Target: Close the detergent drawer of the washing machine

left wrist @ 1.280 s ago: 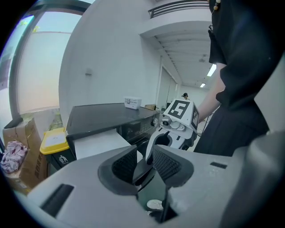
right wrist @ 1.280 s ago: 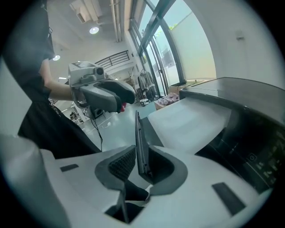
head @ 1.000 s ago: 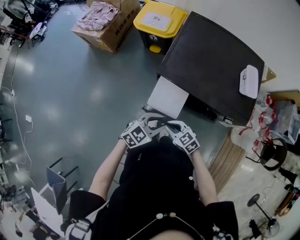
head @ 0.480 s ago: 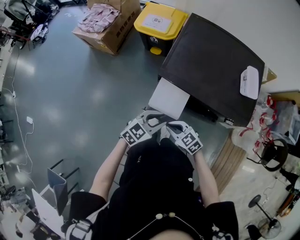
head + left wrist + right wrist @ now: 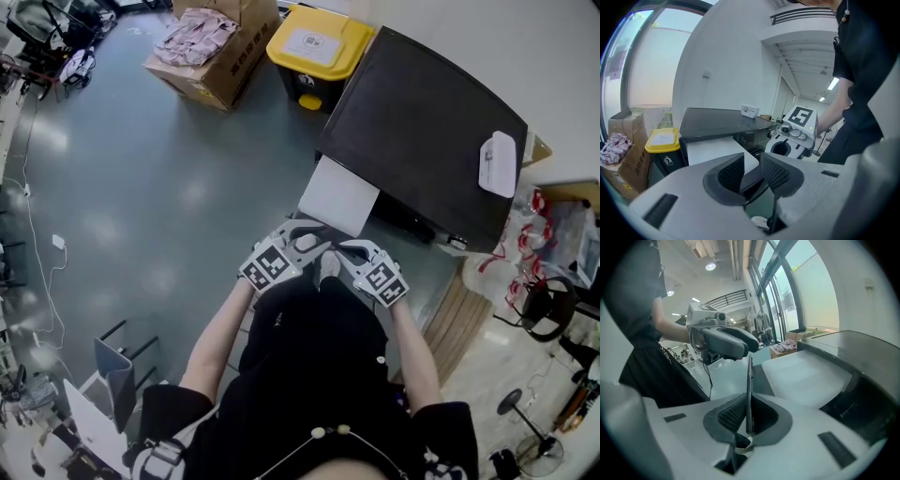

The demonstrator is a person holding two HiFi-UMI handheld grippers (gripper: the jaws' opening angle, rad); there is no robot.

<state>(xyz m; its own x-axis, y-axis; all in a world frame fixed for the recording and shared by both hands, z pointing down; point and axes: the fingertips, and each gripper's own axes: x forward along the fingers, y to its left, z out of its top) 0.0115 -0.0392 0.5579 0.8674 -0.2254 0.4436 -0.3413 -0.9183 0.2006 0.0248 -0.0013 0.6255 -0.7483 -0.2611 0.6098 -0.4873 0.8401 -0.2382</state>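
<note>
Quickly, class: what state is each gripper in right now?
Left gripper: jaws open, thin dark drawer panel between them, not gripped.
Right gripper: jaws have just been closing, now shut on the same panel.

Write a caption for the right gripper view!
Right gripper, jaws just closed onto the dark front panel of the open detergent drawer on the washing machine.

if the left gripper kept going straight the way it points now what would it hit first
Most likely the detergent drawer's dark front panel, whose edge sits between the left gripper's open jaws; the white drawer body lies behind it. Depth is unclear.
</note>
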